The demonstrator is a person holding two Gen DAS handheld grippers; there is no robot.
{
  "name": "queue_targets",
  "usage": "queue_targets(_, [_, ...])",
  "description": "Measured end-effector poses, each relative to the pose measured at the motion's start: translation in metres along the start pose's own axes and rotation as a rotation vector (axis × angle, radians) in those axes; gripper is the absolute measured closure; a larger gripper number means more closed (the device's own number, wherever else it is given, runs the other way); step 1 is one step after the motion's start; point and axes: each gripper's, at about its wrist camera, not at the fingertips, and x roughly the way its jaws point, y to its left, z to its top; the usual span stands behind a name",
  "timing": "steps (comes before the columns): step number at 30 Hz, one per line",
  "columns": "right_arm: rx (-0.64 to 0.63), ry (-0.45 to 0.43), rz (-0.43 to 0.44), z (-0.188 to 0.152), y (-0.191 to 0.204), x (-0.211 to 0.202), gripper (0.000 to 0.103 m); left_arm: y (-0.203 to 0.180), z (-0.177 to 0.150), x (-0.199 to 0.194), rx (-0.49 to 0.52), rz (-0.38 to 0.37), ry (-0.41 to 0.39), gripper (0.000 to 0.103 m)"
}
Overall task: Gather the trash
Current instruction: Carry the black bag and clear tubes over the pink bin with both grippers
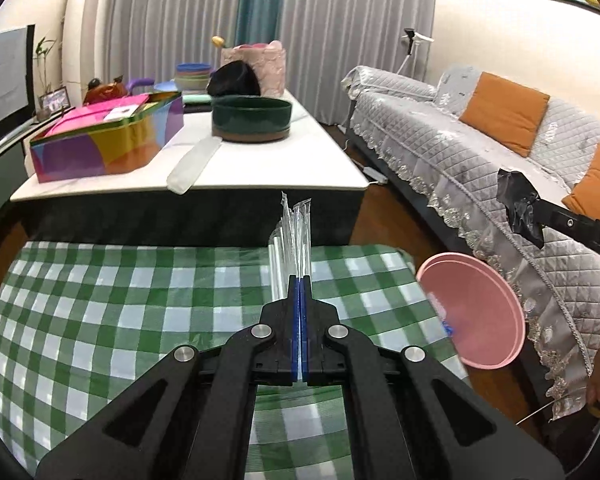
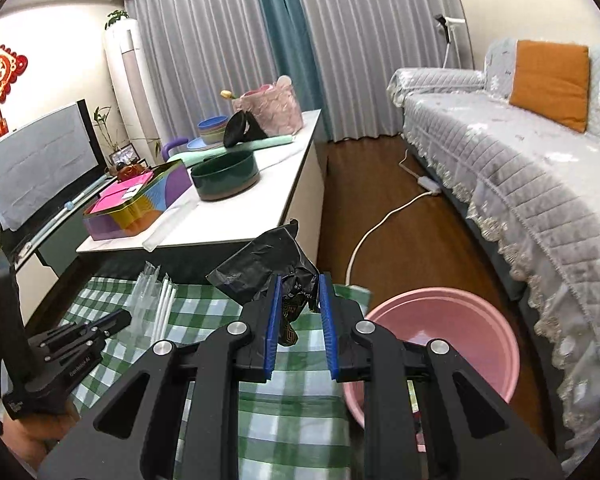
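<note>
your left gripper [image 1: 300,280] is clamped tight on a bundle of clear straw wrappers [image 1: 291,236], its blue pads pressed together with only the film between them; the bundle stands up past the fingertips, above the green checked cloth [image 1: 100,300] and well left of the pink basin [image 2: 440,320]. treat the wrappers as almost weightless, slick and floppy: they look likely to slide out if the grip eases, so i'd keep hold low on the bundle where the sleeves overlap. your right gripper [image 2: 300,300] has its jaws at a middling gap with a crumpled black plastic bag [image 2: 268,264] wedged between them, held above the cloth just left of the basin's rim. the bag should be soft, light and springy, and a loose flap could snag on a pad, so a pinch on the dense crumpled core seems safer than on an edge. the basin sits on the floor beside the cloth's right edge, seemingly the place for the trash. beyond it to the left, the white table [image 1: 260,168] carries a colourful tin [image 1: 108,144] and a dark green bowl [image 1: 252,118]; right of the basin runs the grey sofa [image 2: 520,184].
</note>
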Motion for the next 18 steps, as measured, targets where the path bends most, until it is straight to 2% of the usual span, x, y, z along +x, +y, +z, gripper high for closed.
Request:
queue_targets(7, [0.001, -0.051, -0.062, 0.011, -0.037, -0.021, 0.084, -0.03, 0.001, 0.004, 0.051, -0.043, -0.013, 0.103])
queue_targets(18, [0.09, -0.068, -0.177, -0.006, -0.101, -0.007, 0.083, -0.079, -0.001, 0.028, 0.127, -0.109, -0.012, 0.103])
